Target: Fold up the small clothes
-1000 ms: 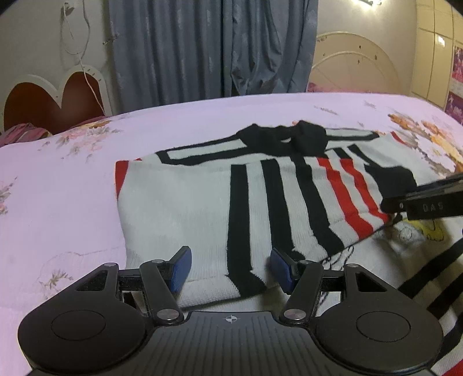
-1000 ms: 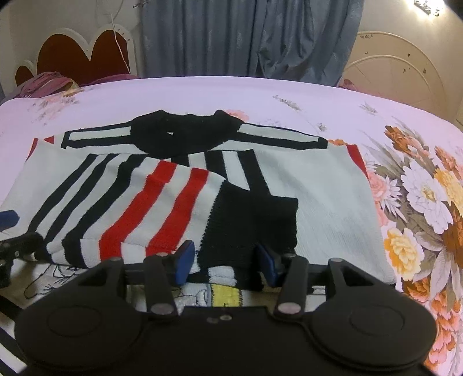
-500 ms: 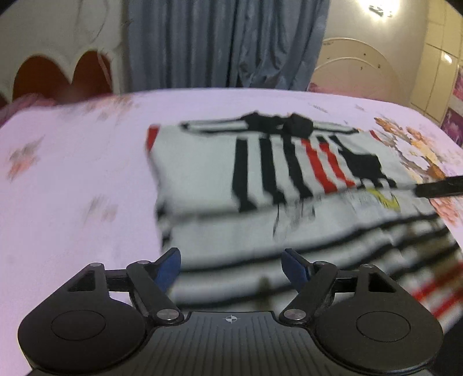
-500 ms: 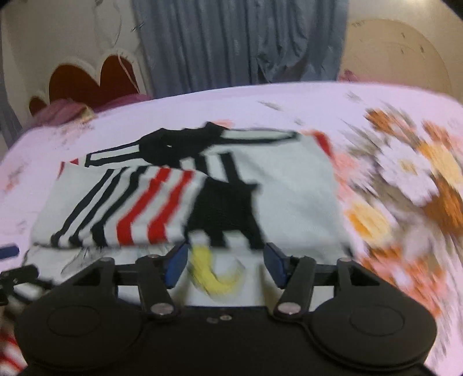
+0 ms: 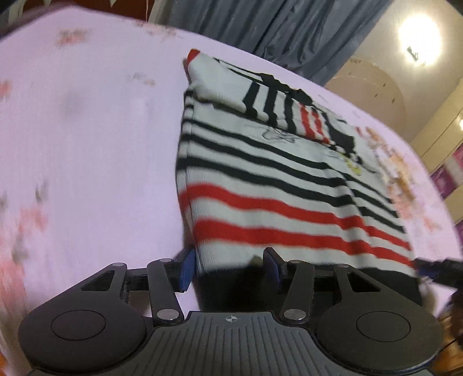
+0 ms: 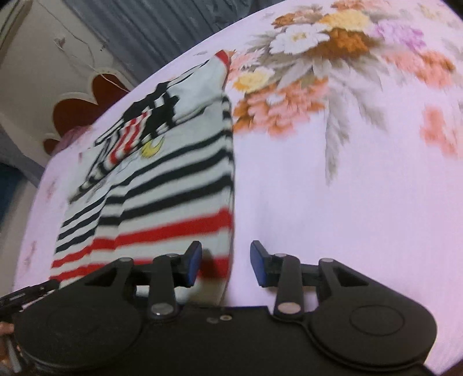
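A white sweater (image 5: 275, 185) with black and red stripes lies flat on the bed, its sleeves (image 5: 289, 115) folded across the chest at the far end. My left gripper (image 5: 228, 267) is at the near hem's left corner; its jaws are closing with the dark hem between them, not visibly pinched. In the right wrist view the sweater (image 6: 173, 185) runs away from me. My right gripper (image 6: 225, 266) straddles the hem's right corner, jaws closing, with a gap between the cloth edge and the right pad (image 6: 257, 267). Each gripper's tip shows at the edge of the other view.
The pink sheet (image 5: 86, 144) with flower prints (image 6: 303, 72) spreads to both sides of the sweater. A heart-shaped headboard (image 6: 84, 107) and grey curtains (image 5: 260, 26) stand beyond the bed. A cream wardrobe (image 5: 434, 130) is at the right.
Both grippers have drawn back from the folded sleeves to the near hem, each rolling outward toward its own corner. Their jaws now stand narrower around the hem.
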A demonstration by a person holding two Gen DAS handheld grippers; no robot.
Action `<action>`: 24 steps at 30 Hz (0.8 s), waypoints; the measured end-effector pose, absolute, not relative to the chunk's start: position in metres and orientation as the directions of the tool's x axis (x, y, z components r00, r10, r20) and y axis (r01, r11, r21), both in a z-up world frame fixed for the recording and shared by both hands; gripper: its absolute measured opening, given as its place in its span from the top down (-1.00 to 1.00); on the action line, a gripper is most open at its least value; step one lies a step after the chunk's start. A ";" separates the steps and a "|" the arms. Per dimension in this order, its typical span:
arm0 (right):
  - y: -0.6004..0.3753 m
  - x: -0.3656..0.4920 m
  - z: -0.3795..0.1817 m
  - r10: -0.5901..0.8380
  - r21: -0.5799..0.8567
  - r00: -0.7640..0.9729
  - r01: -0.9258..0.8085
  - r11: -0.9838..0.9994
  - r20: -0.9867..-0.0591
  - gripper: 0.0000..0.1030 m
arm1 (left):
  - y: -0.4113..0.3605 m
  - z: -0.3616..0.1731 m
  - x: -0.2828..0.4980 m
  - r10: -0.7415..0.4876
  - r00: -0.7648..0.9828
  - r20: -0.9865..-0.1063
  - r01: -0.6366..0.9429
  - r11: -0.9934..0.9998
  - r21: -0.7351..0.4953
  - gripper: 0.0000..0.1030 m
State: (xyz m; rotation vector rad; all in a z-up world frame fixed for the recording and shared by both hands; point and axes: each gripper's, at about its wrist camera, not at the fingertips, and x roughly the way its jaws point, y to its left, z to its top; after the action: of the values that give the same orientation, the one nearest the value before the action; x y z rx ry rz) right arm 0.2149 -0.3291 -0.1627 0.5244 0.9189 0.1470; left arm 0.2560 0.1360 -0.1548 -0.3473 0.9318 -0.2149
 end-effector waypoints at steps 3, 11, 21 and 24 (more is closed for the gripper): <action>-0.325 0.201 -0.164 0.387 0.529 0.601 0.071 0.846 -0.699 0.30 | 0.138 -0.161 0.238 -0.384 0.572 -0.725 0.024 0.891 -0.453 0.06; -0.315 0.188 -0.176 0.528 0.657 0.566 0.031 0.753 -0.633 0.29 | 0.136 -0.171 0.219 -0.466 0.585 -0.664 0.024 0.828 -0.560 0.06; -0.325 0.179 -0.148 0.509 0.645 0.661 -0.049 0.763 -0.552 0.92 | 0.121 -0.157 0.207 -0.336 0.684 -0.648 0.009 0.891 -0.453 0.89; -0.325 0.188 -0.168 0.479 0.597 0.600 -0.003 0.802 -0.641 0.92 | 0.120 -0.169 0.212 -0.323 0.663 -0.676 -0.039 0.886 -0.461 0.89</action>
State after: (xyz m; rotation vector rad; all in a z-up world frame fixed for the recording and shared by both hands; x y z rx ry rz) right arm 0.1876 -0.3251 -0.1684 0.5907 0.8939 0.2991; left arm 0.2119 0.1202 -0.1685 -0.4671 0.8381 -0.1671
